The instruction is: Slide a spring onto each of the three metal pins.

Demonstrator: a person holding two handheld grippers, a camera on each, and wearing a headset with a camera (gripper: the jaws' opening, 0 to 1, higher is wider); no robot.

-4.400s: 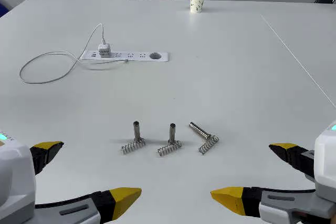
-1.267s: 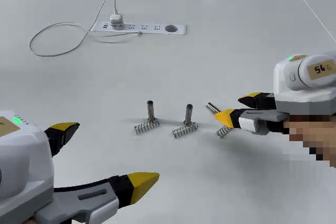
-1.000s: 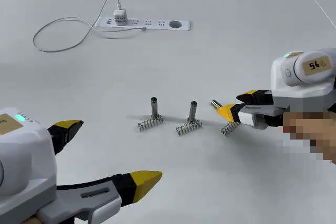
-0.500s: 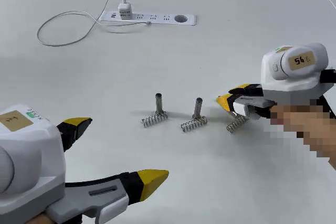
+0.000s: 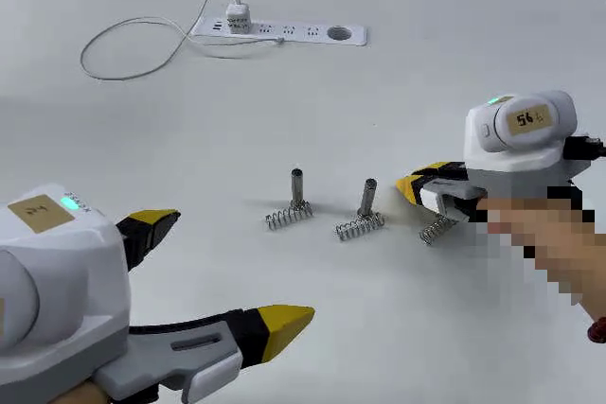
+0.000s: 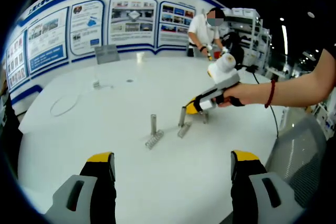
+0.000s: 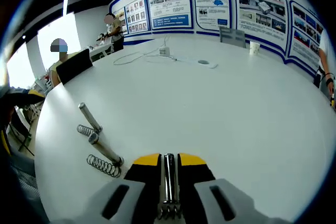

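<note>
Two metal pins stand upright on the white table, the left pin (image 5: 297,186) and the middle pin (image 5: 367,196). A loose spring lies at each one's foot, the left spring (image 5: 289,216) and the middle spring (image 5: 360,226). A third spring (image 5: 437,228) lies just under my right gripper (image 5: 415,186). That gripper is shut on the third pin (image 7: 168,181), which lies lengthwise between its jaws. My left gripper (image 5: 222,272) hangs open near the front edge, well short of the pins, with nothing between its fingers.
A white power strip (image 5: 284,32) with a plugged charger and a looping cable (image 5: 133,40) lies at the far side of the table. A paper cup (image 7: 255,47) stands farther back. People stand beyond the table's edge.
My right gripper came in from the lower right to the lying third pin and closed on it. The left gripper stayed open at the front. The head camera shifted.
</note>
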